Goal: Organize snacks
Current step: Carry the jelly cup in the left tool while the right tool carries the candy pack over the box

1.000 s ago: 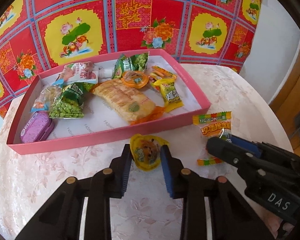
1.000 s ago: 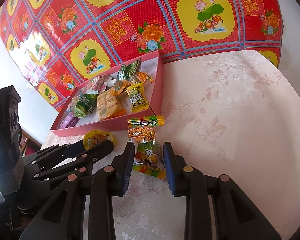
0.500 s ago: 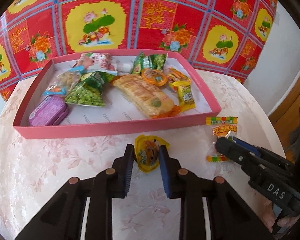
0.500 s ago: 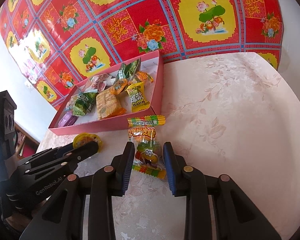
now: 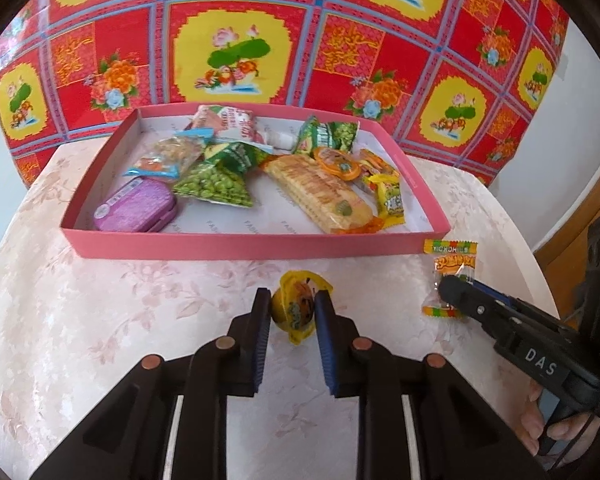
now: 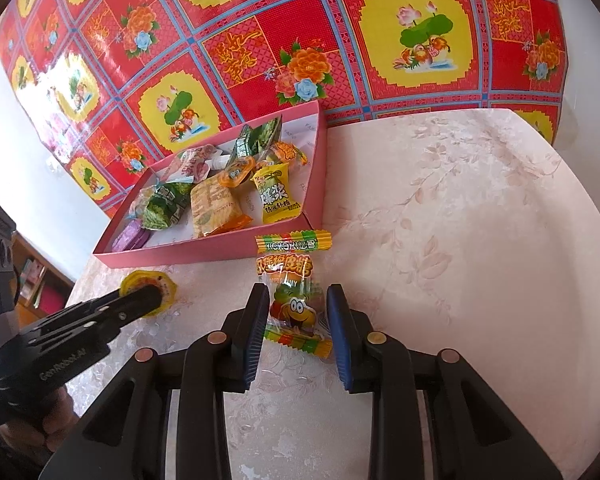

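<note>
Nearest the left wrist camera, the left gripper (image 5: 292, 308) has its blue pads pressed on both sides of a yellow jelly cup (image 5: 296, 309), which is tipped on edge between them, just above the pale floral table (image 5: 100, 320); the jaws have just been closing onto it. Off to its right, the right gripper (image 6: 298, 312) straddles a clear gummy packet (image 6: 294, 300) with a cartoon face and striped ends. The packet lies flat on the table between the fingers; I cannot tell whether the pads press on it, as a little table shows beside the right pad. A hand (image 5: 556, 428) holds that tool at the frame's edge.

Just beyond both snacks stands a shallow pink box (image 5: 240, 246), its near wall close to the packet's top end. Inside lie a purple tin (image 5: 136, 206) at the near left corner, a bag of green peas (image 5: 216, 184), a long cracker pack (image 5: 320, 196) across the middle, an orange jelly cup (image 5: 336, 160) at its far end, and a yellow candy (image 6: 276, 198) by the right wall, with other wrappers behind.

Farthest back hangs a red and yellow flowered cloth (image 5: 236, 52).
</note>
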`<state>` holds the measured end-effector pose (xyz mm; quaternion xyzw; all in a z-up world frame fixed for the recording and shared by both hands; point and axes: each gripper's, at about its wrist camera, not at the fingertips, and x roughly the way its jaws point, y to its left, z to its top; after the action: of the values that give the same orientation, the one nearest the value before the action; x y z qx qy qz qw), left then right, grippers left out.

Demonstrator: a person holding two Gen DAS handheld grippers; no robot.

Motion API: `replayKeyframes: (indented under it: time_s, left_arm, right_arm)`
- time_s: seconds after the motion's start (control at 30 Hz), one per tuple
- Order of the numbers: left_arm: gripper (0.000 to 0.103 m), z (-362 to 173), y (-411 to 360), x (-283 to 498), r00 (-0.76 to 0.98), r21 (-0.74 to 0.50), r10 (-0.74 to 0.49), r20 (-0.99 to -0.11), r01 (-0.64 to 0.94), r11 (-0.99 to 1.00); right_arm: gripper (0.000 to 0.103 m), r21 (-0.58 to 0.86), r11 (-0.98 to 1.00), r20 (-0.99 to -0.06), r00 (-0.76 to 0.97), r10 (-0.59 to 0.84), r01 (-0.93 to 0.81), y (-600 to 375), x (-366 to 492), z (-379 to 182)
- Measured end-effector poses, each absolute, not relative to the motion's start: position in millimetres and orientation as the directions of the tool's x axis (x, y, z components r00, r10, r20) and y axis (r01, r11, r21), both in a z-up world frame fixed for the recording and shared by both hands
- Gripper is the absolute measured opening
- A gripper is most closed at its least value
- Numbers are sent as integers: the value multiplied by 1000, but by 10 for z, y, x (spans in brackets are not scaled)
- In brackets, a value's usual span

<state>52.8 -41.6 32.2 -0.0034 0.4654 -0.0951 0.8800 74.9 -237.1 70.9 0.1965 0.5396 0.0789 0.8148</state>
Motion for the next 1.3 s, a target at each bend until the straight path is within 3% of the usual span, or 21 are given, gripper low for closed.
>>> replayKeyframes:
  time_s: [0.43,0.63,1.3]
  left_arm:
    - [23,545,-267,416,587,-106,-168,-792,139,985]
    - [23,631,-233,372,606,-106,-166,-778,134,985]
    - [23,776,-166,474,651,-107,-166,-741,129,986]
  right_arm:
    - [28,333,941,-867,413,281,58,-2279,737,763]
    - [26,375,921,-855,423,300,104,-2308,669,770]
    - [25,375,927,-812,494,312,31,-2170,685,1207]
